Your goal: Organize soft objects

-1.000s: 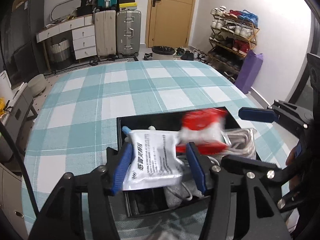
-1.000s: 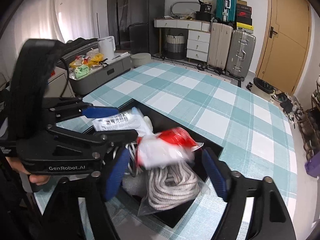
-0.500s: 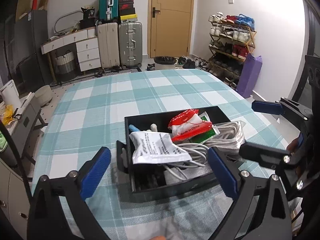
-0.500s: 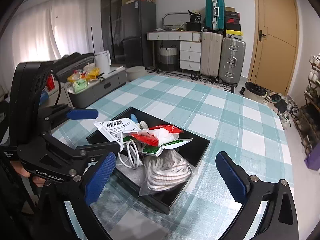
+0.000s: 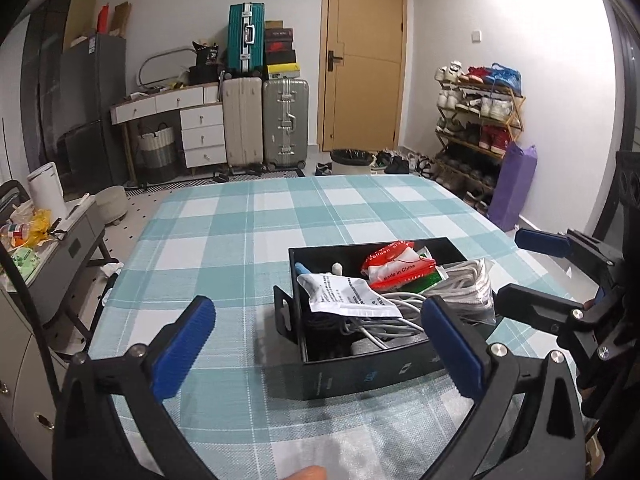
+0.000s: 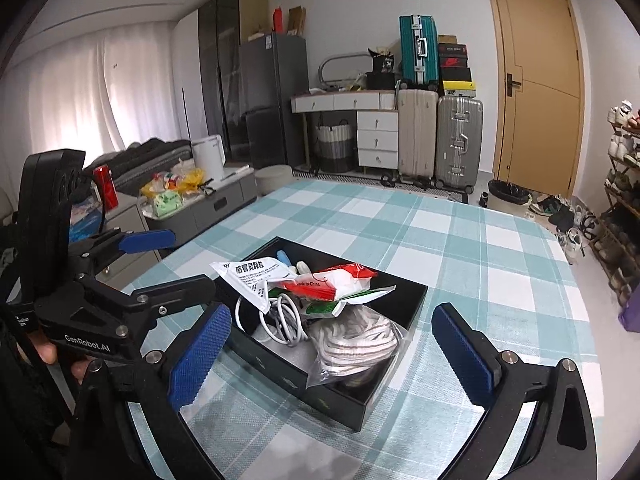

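Note:
A black box stands on the checked table. In it lie a white medicine packet, a red and white packet, a bagged coil of rope and a white cable. My left gripper is open and empty, held back above the box's near side. My right gripper is open and empty, held back from the box. Each gripper shows in the other's view: the right one, the left one.
The teal checked tablecloth covers the table. Suitcases, a drawer unit and a door stand at the far wall. A shoe rack is at the right, a grey cabinet at the left.
Both grippers opened and let go of the white packet and the red packet, which now lie in the box. Both grippers drew back and up from the box.

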